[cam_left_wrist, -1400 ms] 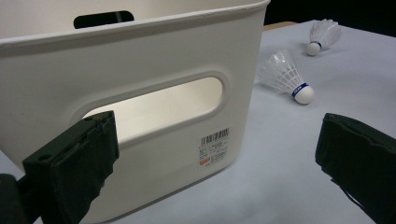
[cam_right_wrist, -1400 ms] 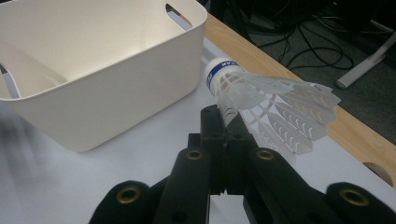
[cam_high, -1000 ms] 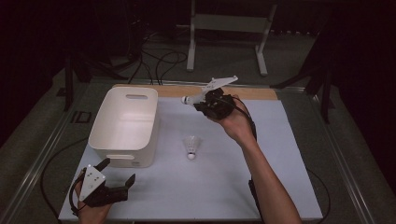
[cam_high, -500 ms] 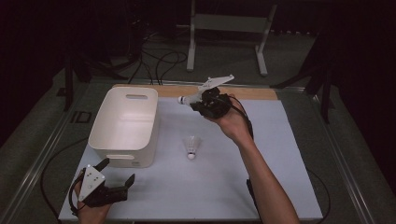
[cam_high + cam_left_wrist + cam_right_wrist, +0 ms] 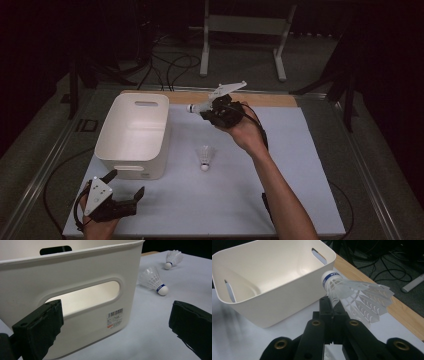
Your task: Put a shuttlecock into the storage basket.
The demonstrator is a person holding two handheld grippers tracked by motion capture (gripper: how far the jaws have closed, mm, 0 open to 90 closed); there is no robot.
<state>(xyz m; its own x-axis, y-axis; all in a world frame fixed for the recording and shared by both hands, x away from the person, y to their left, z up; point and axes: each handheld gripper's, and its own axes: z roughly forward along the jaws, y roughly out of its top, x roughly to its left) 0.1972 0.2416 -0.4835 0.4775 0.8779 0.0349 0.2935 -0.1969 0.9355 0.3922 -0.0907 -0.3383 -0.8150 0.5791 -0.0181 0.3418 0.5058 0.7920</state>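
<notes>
A shuttlecock (image 5: 352, 293) is clamped by its feathered skirt between the closed jaws of the right gripper (image 5: 212, 111), held in the air just right of the white plastic bin (image 5: 131, 134), cork end toward it. The bin looks empty, so I judge nothing is put in yet. A second shuttlecock (image 5: 204, 157) lies on the white mat (near the middle). The left gripper (image 5: 120, 197) rests at the near left, jaws apart and empty.
</notes>
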